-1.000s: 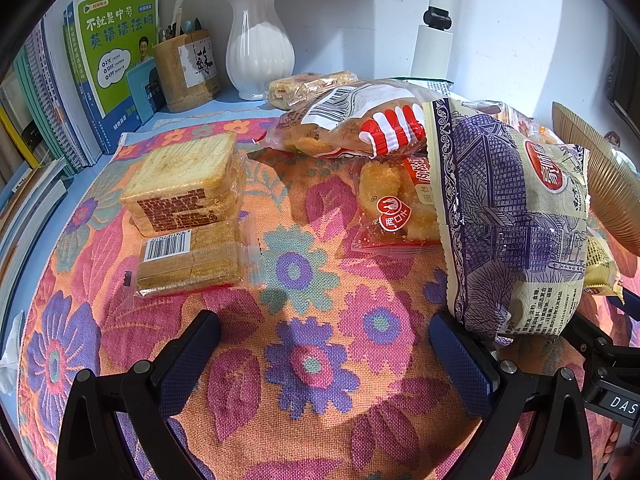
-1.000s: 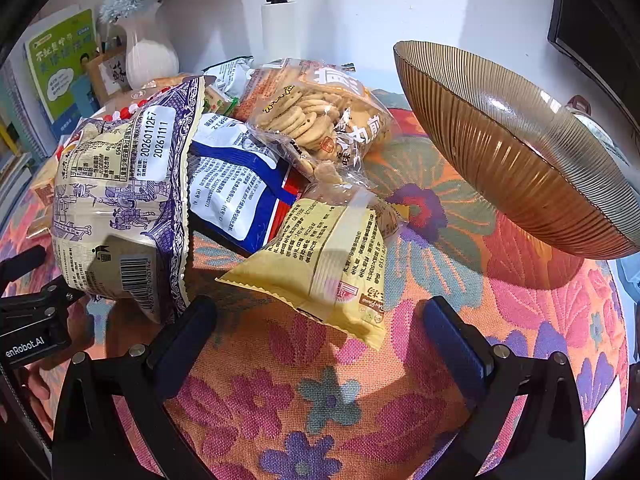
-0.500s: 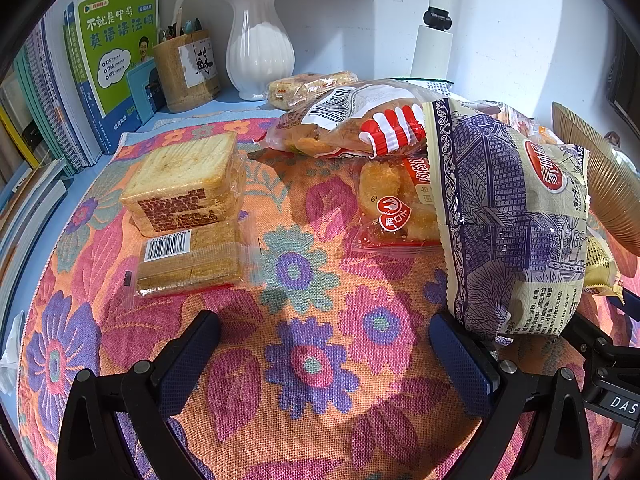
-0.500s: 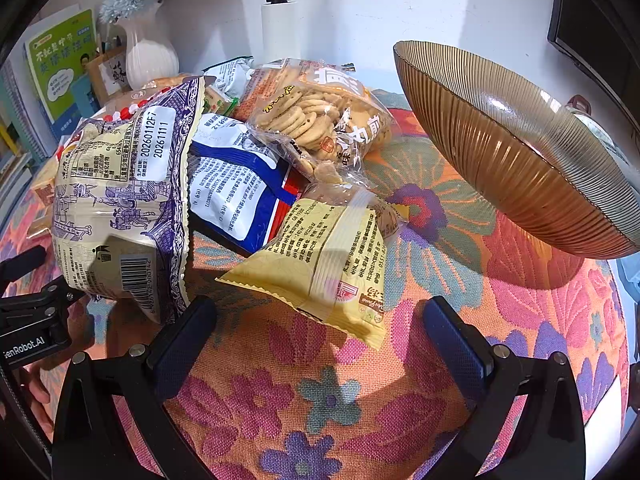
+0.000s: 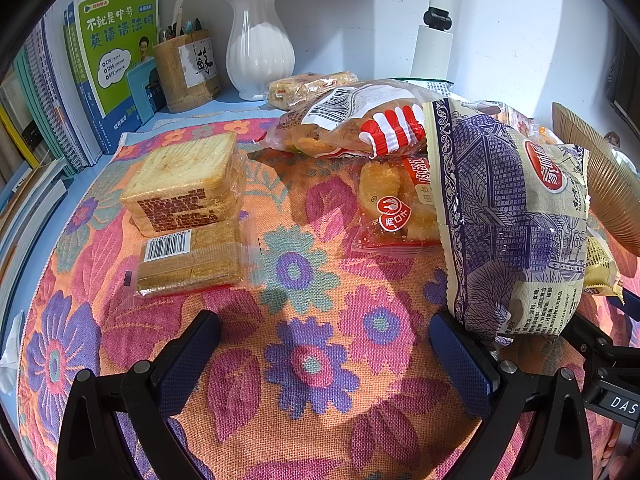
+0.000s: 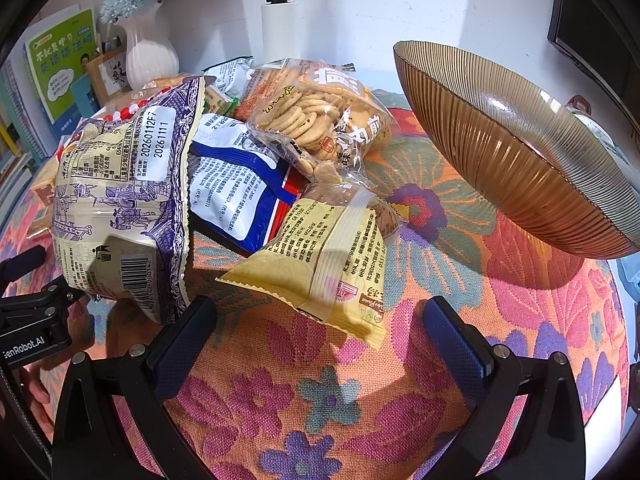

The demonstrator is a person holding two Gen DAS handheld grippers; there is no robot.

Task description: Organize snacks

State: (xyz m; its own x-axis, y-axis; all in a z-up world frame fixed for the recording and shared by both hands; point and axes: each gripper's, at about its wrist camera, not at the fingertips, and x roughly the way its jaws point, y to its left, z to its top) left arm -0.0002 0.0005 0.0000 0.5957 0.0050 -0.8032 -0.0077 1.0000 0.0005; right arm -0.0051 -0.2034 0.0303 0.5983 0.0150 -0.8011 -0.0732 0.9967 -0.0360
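Both hand-held grippers are spread wide and hold nothing: the left hand-held gripper hangs over bare flowered cloth, the right hand-held gripper just short of the yellow packet. The snacks are heaped ahead, the purple bag leaning on the pile. A careless nudge could topple that bag, or knock the tilted bowl to the right.

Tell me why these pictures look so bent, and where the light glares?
Left wrist view: fisheye lens bows the books at the edge; hard sunlight whitens the vase. Right wrist view: dark rounded corners, bright glints on the ribbed bowl, which casts a sharp shadow on the cloth.
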